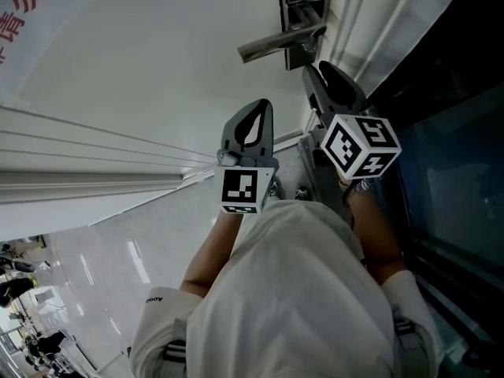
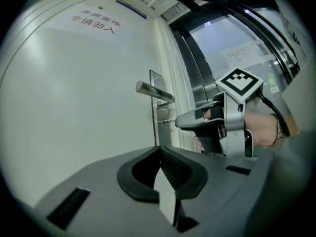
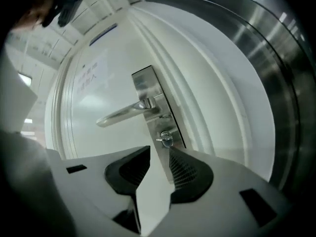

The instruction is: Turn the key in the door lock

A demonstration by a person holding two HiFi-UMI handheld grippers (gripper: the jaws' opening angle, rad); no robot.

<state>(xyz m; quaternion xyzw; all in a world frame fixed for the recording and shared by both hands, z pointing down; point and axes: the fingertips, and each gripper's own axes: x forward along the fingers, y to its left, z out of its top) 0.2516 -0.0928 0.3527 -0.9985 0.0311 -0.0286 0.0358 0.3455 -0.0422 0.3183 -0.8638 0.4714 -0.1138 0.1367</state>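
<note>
The white door (image 1: 157, 61) carries a steel lock plate (image 3: 147, 85) with a lever handle (image 3: 126, 113) that points left. Below the handle a small key (image 3: 166, 139) sticks out of the cylinder. My right gripper (image 3: 159, 150) is open, and the key sits just beyond its tips with no pad touching it. From the left gripper view the right gripper (image 2: 179, 123) points level at the key (image 2: 165, 122). My left gripper (image 2: 159, 149) hangs back from the door, left of the right one, with its jaws together on nothing. In the head view, the left gripper (image 1: 263, 105) trails the right gripper (image 1: 312, 69).
A steel-framed glass panel (image 2: 237, 48) stands right of the door frame (image 3: 212, 98). Red print (image 2: 94, 21) marks the upper door. Glossy floor (image 1: 102, 266) lies below, and the person's arms and torso (image 1: 299, 290) fill the near space.
</note>
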